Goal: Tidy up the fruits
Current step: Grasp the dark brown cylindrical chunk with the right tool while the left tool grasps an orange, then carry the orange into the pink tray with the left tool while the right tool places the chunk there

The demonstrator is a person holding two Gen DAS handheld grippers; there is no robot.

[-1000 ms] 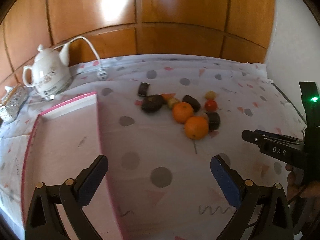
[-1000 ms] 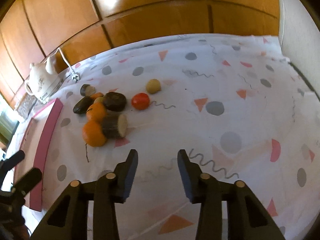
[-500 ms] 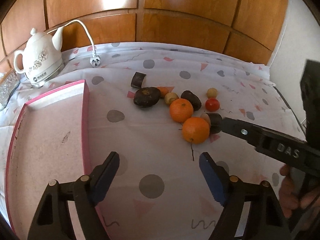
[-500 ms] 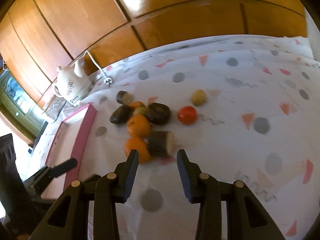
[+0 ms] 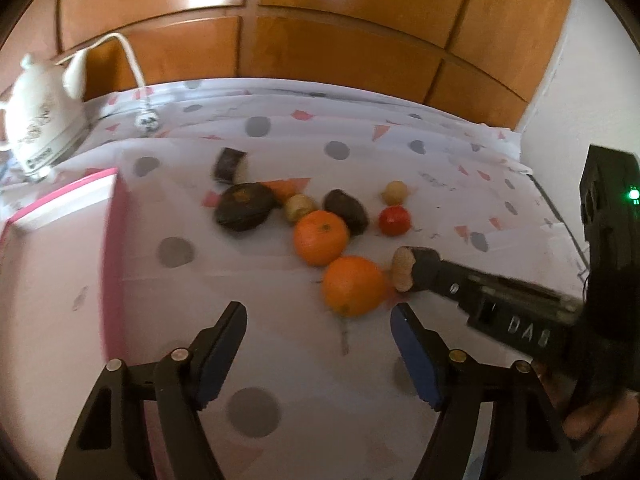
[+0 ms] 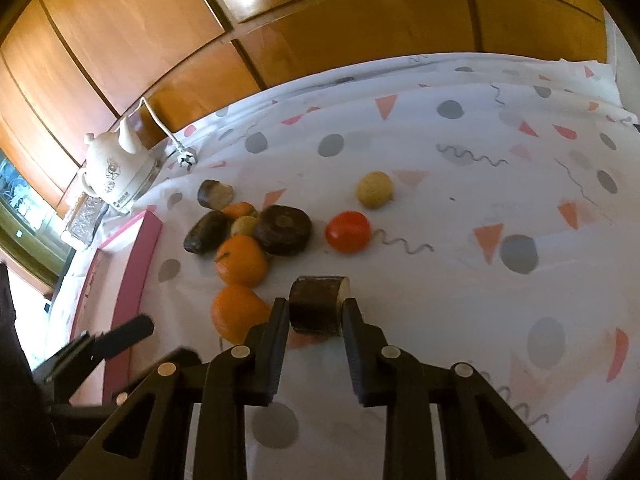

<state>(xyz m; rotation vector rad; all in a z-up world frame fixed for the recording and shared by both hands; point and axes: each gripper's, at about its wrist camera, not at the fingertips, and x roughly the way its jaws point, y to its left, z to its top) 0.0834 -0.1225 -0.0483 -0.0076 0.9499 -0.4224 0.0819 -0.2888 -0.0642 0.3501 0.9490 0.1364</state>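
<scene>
A pile of fruit lies mid-table: two oranges (image 5: 352, 286) (image 5: 320, 237), dark brown fruits (image 5: 245, 206), a red tomato (image 5: 395, 220), a small yellow fruit (image 5: 394, 193). My right gripper (image 6: 316, 312) has its jaws around a dark cut fruit piece (image 6: 318, 304) with a pale cut face, fingers at both sides of it; it also shows in the left wrist view (image 5: 404, 275). My left gripper (image 5: 318, 340) is open and empty, just in front of the near orange. A pink tray (image 5: 52, 280) lies to the left.
A white electric kettle (image 5: 36, 120) with its cord stands at the back left. A wooden panelled wall runs behind the table and a white wall (image 5: 580, 80) stands on the right. The tablecloth (image 6: 480, 240) is patterned with dots and triangles.
Both grippers moved forward toward the fruit pile. My right gripper reached the dark cut piece and now has its fingers at both sides of it.
</scene>
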